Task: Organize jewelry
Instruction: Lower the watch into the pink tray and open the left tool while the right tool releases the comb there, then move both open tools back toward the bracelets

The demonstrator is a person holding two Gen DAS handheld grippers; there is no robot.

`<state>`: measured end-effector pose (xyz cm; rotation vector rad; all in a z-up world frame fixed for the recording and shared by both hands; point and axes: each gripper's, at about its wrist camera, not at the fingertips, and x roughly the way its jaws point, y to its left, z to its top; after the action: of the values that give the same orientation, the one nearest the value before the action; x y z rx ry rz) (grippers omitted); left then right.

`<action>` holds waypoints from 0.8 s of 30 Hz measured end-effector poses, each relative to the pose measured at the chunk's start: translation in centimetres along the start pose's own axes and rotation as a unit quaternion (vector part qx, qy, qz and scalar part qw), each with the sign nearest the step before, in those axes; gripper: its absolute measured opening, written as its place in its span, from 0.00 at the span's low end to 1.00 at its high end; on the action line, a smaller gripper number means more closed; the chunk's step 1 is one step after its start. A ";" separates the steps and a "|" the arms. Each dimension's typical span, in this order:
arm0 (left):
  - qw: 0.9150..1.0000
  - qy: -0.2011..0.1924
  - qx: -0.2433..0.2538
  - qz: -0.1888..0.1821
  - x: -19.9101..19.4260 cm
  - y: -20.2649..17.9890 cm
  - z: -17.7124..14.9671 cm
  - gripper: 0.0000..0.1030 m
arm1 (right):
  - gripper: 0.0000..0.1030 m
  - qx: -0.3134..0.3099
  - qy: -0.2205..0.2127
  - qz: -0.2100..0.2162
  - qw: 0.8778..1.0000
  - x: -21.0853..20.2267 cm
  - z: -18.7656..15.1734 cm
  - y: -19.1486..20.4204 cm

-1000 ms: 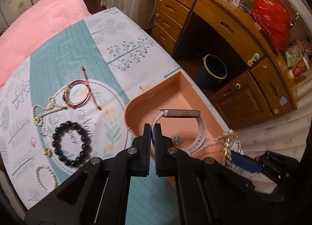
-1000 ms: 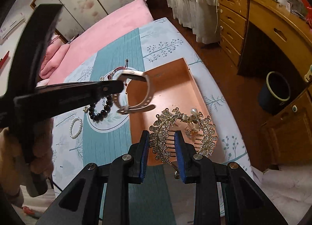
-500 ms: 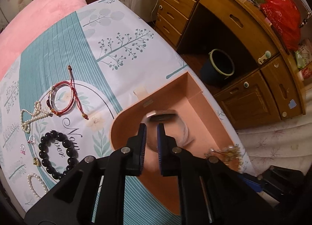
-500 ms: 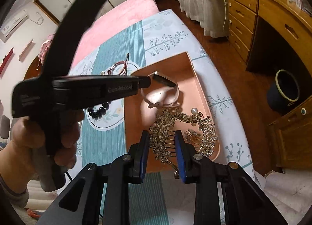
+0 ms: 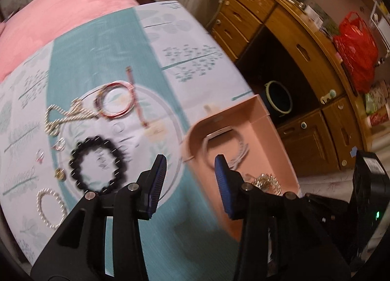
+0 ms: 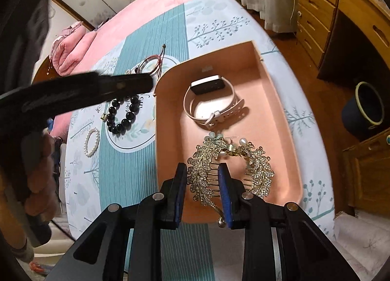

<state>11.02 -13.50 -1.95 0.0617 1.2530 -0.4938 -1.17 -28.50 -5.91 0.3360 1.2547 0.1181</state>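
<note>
The left gripper (image 5: 187,178) is standing released over the patterned cloth (image 5: 97,61) just beside the left wall of the pink tray (image 6: 287,120); its jaws have just been opening, and nothing is lying between them. The watch (image 6: 212,100) is resting flat on the tray floor toward the far end, apart from both tools, so that item is looking finished. The right gripper (image 6: 202,198) is pointing steeply down over the tray's near end, its pads clenched on the comb teeth of the gold leaf hair comb (image 6: 229,166), which is hanging low over the tray floor or just touching it; which of the two cannot be told. The step in hand therefore seems to be setting the hair comb down at the near end, clear of the watch strap. The next move is likely calling for a gentle lowering until the leaves are bearing on the floor, then letting the pads part without dragging the teeth, since the fine prongs and the dangling pearl could be snagging on a pad. Out on the cloth, left of the tray, more pieces are waiting: the black bead bracelet (image 5: 96,164) nearest the tray's left wall, the red cord bracelet (image 5: 114,100) beyond it, the gold chain (image 5: 65,115), the pearl bracelet (image 5: 50,205) toward the near edge, and a few small rings (image 5: 59,143), blurred. The freed left gripper is looking well placed for the black beads.
</note>
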 end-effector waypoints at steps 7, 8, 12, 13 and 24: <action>0.999 0.012 -0.037 0.010 -0.5 4.0 -2.0 0.37 | 0.25 -0.012 0.012 -0.011 1.000 2.0 0.9 0.9; 0.999 0.014 -0.039 0.011 -0.6 4.4 -2.3 0.37 | 0.25 -0.014 0.014 -0.015 1.000 2.3 1.1 1.0; 0.999 0.016 -0.039 0.016 -1.1 5.4 -3.5 0.37 | 0.28 -0.017 0.025 -0.032 0.999 3.1 1.4 1.4; 0.999 0.016 -0.039 0.017 -1.3 5.5 -3.7 0.37 | 0.36 -0.015 0.027 -0.032 0.999 3.2 1.5 1.4; 0.999 0.018 -0.032 0.029 -4.0 8.6 -7.1 0.37 | 0.43 -0.012 -0.003 -0.049 0.999 -1.0 -0.2 3.2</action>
<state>7.16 -2.29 -2.46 0.0538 1.2976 -0.4037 -1.39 -25.69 -4.07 0.2528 1.2596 0.0483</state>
